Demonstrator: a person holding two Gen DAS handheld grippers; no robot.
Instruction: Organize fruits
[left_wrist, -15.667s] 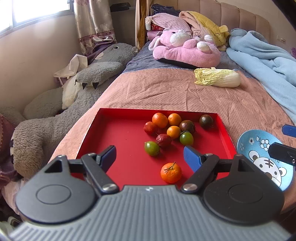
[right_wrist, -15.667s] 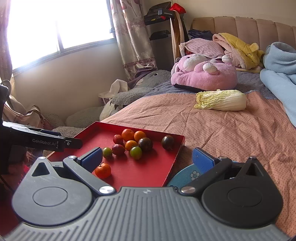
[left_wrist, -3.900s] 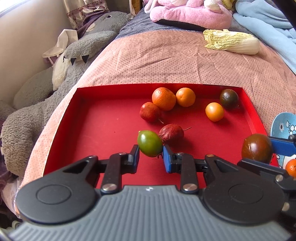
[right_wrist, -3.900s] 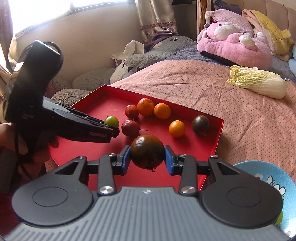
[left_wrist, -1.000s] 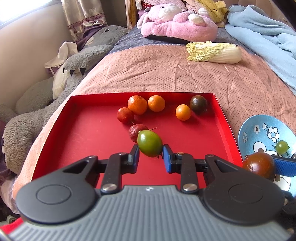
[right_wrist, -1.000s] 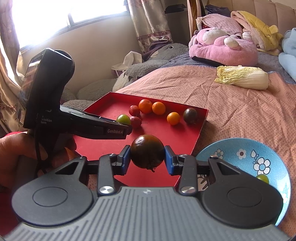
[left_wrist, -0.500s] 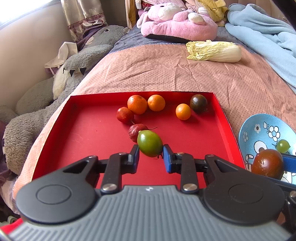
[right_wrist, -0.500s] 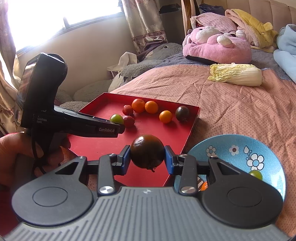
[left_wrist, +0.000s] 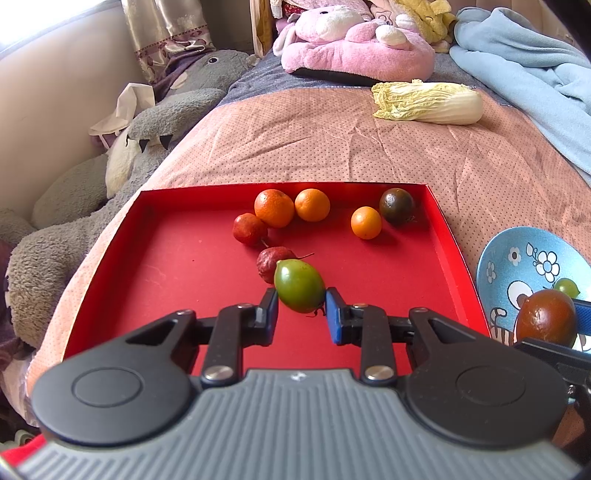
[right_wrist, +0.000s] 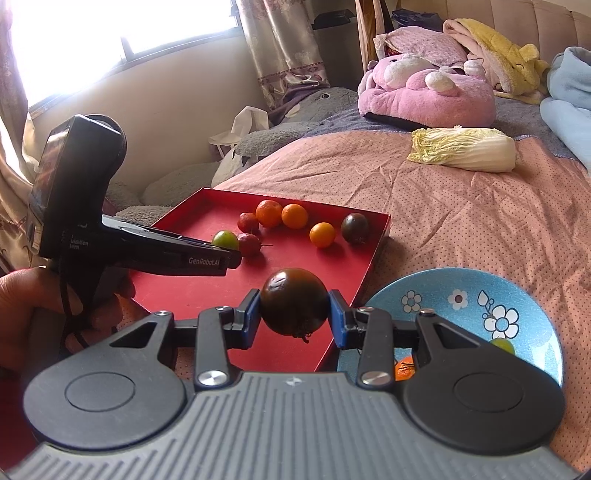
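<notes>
- Left wrist view: I see a bed (left_wrist: 332, 140) with a pink dotted cover filling the scene, with a pink plush toy (left_wrist: 354, 48) at its far end and a grey plush toy (left_wrist: 122, 158) along its left side.
- Near me on the bed lies a red tray (left_wrist: 177, 266), and just to its right sits a blue bowl (left_wrist: 517, 266) painted with flowers and a cartoon animal.
- Far right on the cover lies a napa cabbage (left_wrist: 428, 101), well apart from the tray.
- My left gripper (left_wrist: 300, 312) hangs over the near part of the tray, its blue pads clamped on a green fruit (left_wrist: 299, 285).
- My right gripper (right_wrist: 293, 319) is clamped on a dark tomato (right_wrist: 293, 311), held above the tray's near right edge, just beside the bowl.
- At the far side of the tray I count three orange fruits: a large orange (left_wrist: 274, 208), a second orange (left_wrist: 312, 205) touching it, and a small orange (left_wrist: 366, 222) farther right.
- A second dark tomato (left_wrist: 396, 206) sits in the far right corner of the tray.
- Two red fruits (left_wrist: 249, 229) lie left of centre, the nearer one just behind the held green fruit.
- Inside the bowl, in the right wrist view, I see a small green fruit (right_wrist: 503, 345) and part of a tangerine (right_wrist: 404, 367) behind my gripper's finger.
</notes>
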